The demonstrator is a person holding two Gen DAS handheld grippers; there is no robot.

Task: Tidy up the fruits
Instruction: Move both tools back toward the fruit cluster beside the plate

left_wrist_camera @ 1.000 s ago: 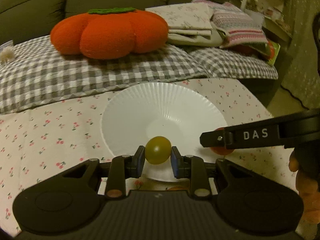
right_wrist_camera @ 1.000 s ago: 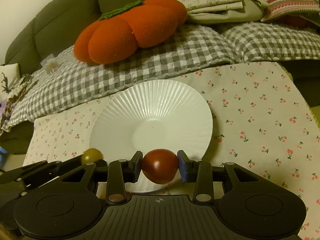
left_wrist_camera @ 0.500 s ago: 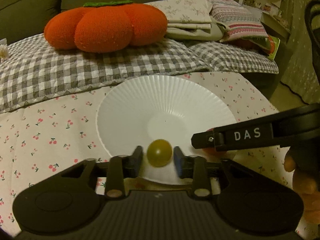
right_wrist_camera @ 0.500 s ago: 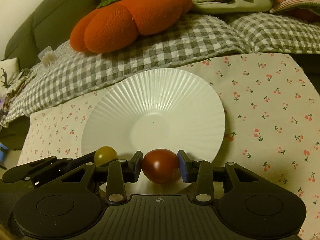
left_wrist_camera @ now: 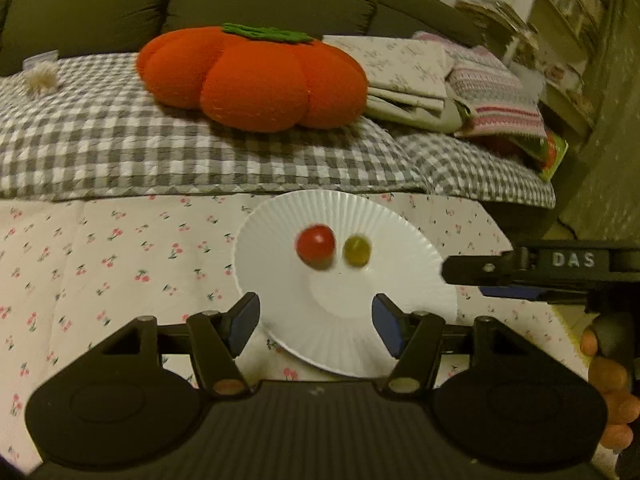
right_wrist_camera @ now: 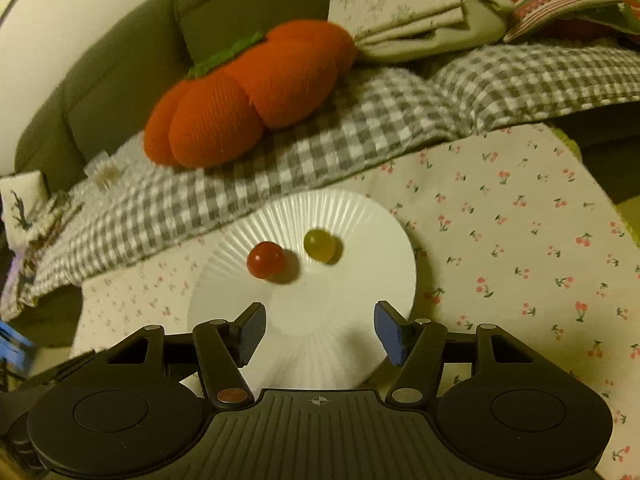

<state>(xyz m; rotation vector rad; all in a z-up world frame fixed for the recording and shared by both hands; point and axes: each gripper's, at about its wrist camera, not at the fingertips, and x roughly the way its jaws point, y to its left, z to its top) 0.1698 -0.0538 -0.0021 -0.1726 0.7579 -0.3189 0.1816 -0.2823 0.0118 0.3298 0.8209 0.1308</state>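
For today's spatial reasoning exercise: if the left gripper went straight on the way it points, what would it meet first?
Probably the white plate: the open left gripper points across it. The red tomato and yellow-green tomato lie farther on; depth is unclear.

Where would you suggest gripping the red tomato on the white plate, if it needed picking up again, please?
Grip the red tomato across its round middle, coming from above with fingers fore and aft. The yellow tomato sits close beside it on the white plate, so closing sideways would probably knock it, and a round fruit may roll.

white "das" lettering on the right gripper (left_wrist_camera: 520, 280), left wrist view
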